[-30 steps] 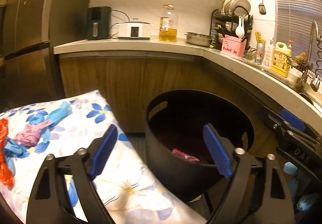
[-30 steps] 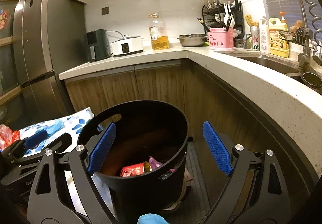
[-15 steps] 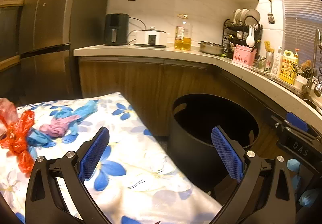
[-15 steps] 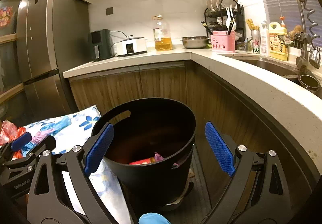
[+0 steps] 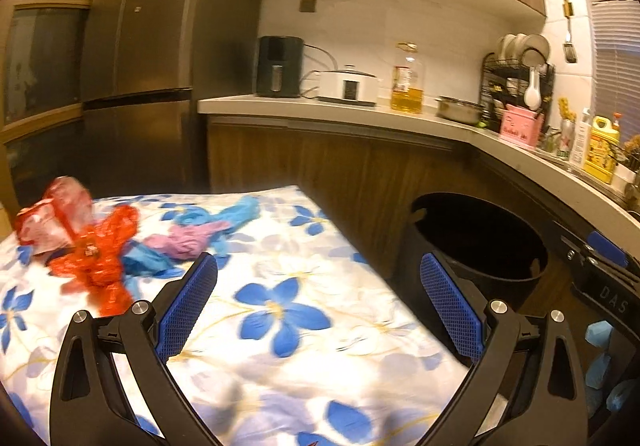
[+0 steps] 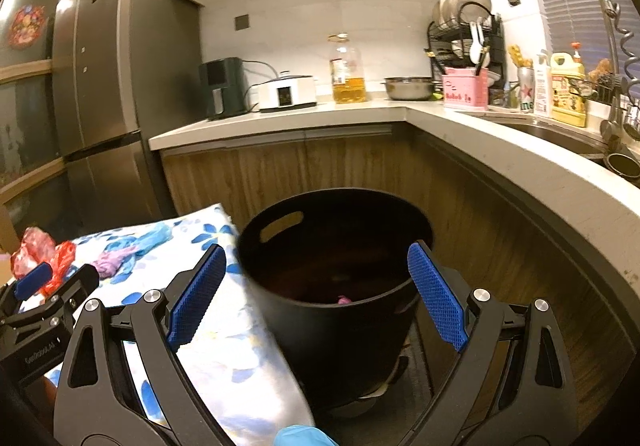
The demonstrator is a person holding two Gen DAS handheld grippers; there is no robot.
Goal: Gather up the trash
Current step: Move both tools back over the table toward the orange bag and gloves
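While both sets of tongs stand wide apart with nothing between their blue pads, the trash lies in a heap on the far left of the floral cloth (image 5: 280, 310). The left tongs (image 5: 318, 306) hang over the cloth, released, well short of the heap. In it, a red wrapper (image 5: 100, 258) sits nearest, with a pink-and-red bag (image 5: 56, 213) behind it at the left edge, and a purple scrap (image 5: 186, 242) and blue scraps (image 5: 236, 211) to its right, all touching or overlapping. The right tongs (image 6: 316, 294) are released too, pointing at the black bin (image 6: 340, 310), which stands on the floor just right of the cloth and against the wooden cabinets. A bit of pink trash (image 6: 343, 300) shows low inside the bin. The left tongs' tip also shows at the left edge of the right view, near the red wrapper.
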